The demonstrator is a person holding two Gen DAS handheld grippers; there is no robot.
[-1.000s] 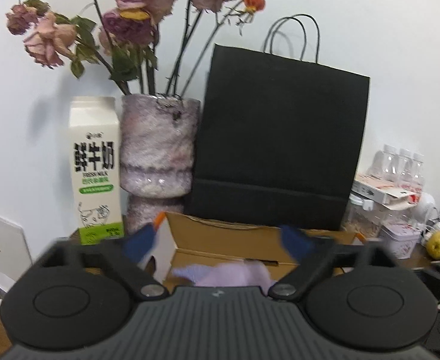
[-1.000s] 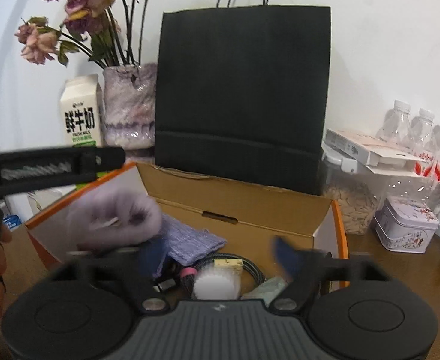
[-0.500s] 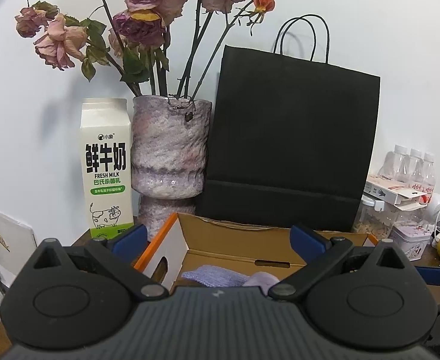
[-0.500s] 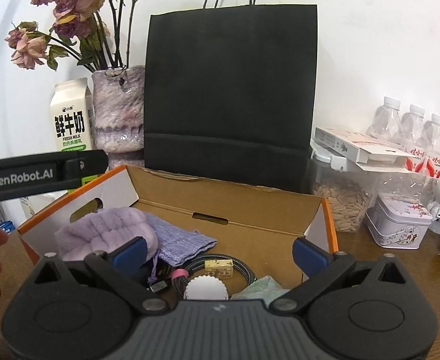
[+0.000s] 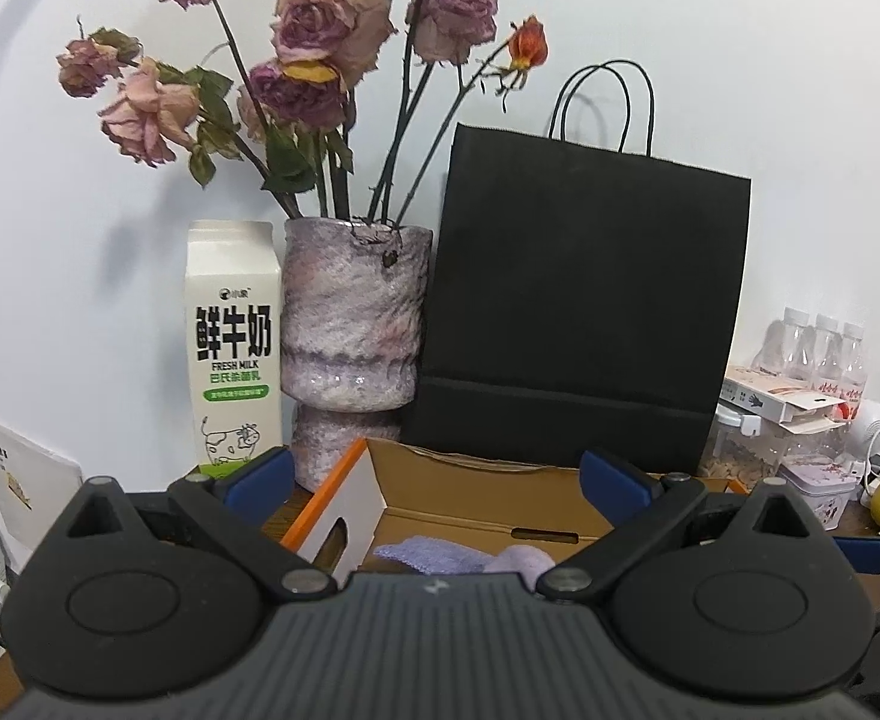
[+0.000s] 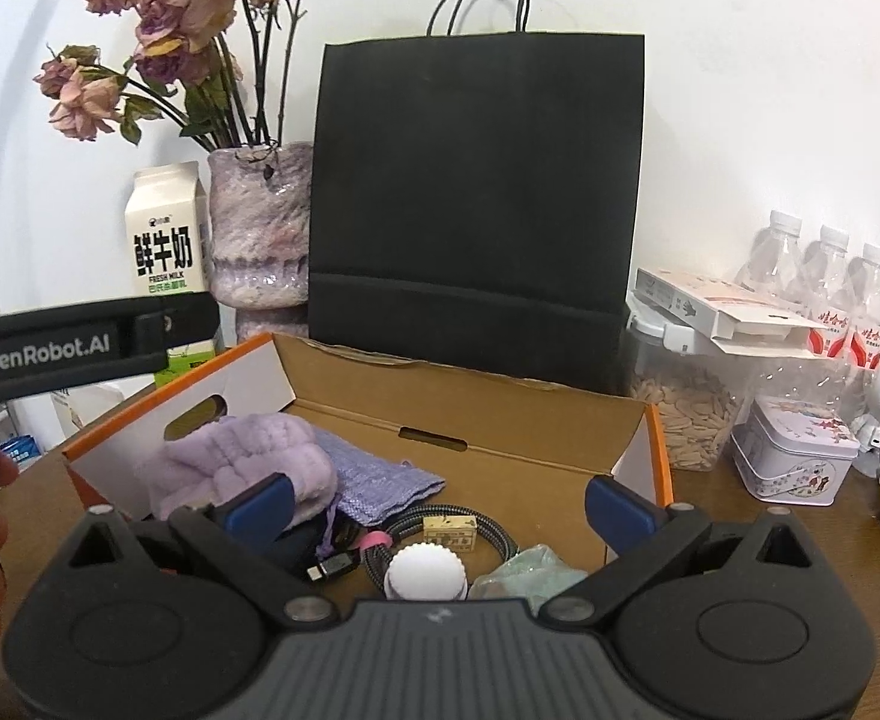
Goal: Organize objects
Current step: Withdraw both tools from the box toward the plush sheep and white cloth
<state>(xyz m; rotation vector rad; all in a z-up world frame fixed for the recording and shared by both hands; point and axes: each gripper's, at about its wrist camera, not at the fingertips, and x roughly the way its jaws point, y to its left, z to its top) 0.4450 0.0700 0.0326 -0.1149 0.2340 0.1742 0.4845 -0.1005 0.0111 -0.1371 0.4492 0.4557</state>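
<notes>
Claws, left (image 5: 434,483) and right (image 6: 437,501), stay wide and empty; fluffy purple bundle (image 6: 242,468) has seemingly settled in box (image 6: 470,414).

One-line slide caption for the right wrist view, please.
Open right tool hovers over a cardboard box holding a fluffy lilac headband, purple cloth, braided cable and white cap.

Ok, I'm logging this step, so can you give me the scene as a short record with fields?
container: open cardboard box
in box: fluffy lilac cloth, purple knit cloth, braided cable, white ridged cap
behind box: black paper bag, flower vase, milk carton
left gripper: open, empty
right gripper: open, empty, above the box
</notes>
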